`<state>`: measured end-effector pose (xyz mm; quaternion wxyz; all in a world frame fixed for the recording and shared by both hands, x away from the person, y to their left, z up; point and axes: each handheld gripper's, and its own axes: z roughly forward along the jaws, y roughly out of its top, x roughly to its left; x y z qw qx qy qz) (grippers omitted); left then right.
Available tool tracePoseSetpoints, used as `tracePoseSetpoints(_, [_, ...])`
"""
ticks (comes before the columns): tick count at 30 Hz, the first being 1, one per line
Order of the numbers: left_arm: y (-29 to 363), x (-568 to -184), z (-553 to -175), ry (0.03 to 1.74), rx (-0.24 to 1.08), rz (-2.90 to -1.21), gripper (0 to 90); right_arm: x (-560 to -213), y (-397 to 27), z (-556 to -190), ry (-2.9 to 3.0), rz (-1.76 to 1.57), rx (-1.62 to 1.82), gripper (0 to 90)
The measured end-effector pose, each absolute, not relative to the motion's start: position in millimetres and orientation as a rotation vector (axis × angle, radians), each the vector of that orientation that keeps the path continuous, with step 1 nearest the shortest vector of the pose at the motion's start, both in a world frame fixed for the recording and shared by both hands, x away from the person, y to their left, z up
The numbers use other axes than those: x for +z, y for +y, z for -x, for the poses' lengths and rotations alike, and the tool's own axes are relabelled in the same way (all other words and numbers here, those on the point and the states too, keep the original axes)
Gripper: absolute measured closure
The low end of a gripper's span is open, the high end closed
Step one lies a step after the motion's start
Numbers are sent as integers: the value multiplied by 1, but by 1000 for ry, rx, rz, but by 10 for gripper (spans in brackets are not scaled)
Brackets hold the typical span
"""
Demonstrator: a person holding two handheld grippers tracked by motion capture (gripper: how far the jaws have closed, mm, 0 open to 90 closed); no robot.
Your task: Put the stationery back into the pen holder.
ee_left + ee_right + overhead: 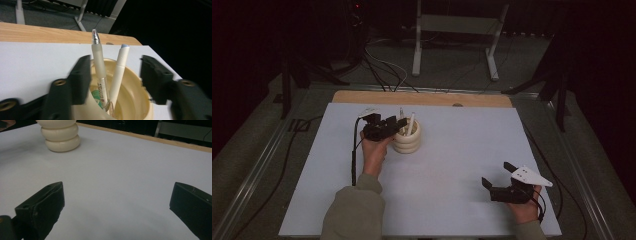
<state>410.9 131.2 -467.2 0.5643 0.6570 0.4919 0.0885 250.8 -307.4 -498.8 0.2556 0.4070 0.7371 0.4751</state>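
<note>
A cream ribbed cup (407, 140) stands on the white sheet (462, 145), left of the middle. In it lean two pens: a frosted clear pen (98, 65) and a white pen with a pale blue tip (120, 67). My left gripper (399, 125) hovers over the cup's near rim (140, 100); its jaws stand apart on either side of both pens without touching them. My right gripper (496, 173) rests low at the front right, open, with bare sheet between its jaws (117, 195). The cup (61, 135) sits far off from it.
A strip of bare wood (422, 97) runs along the sheet's far edge. Beyond it on the floor stand a white metal frame (457, 30) and loose cables (382, 65). A black cable (354, 155) trails from my left gripper across the sheet.
</note>
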Motion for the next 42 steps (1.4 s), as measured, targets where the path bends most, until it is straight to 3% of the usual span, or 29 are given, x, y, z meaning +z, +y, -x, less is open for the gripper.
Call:
tracePoseSetpoints(7, [135,-467,-412,1152,134,-1530,190,-499,-307,-251,2002,-1105,1290,0])
tracePoseSetpoints(14, [140,-463,-408,1136,128,-1543,146,-499,-307,-251,2003,-1104,1289,0])
tracePoseSetpoints(20, [147,-458,-402,1142,152,-1550,15,-499,-307,-251,2004,-1104,1289,0])
tracePoseSetpoints(42, [187,-453,-370,1160,235,-1595,1,-499,-306,-251,2006,-1106,1288,0])
